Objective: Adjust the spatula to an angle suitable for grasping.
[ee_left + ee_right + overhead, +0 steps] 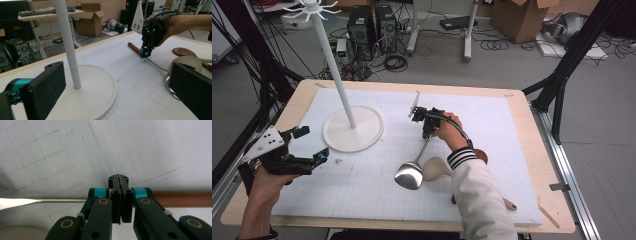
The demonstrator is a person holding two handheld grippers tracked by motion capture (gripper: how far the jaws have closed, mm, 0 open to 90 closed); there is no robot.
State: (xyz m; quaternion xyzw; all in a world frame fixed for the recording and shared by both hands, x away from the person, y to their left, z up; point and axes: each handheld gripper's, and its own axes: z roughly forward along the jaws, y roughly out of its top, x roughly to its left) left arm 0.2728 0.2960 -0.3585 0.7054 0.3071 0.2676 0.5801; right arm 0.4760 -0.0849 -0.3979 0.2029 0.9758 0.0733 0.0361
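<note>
We see the right gripper (426, 134) clamped tight on the metal ladle (412, 172) near the worktop's centre; the left gripper (314, 145), gaping and empty, hovers near its left edge.

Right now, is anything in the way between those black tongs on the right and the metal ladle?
Nothing visible is. The right tongs are already shut on the ladle, at the thin metal shaft next to its brown handle. The beige spoon lies beside the ladle's bowl, away from the grip.
</note>
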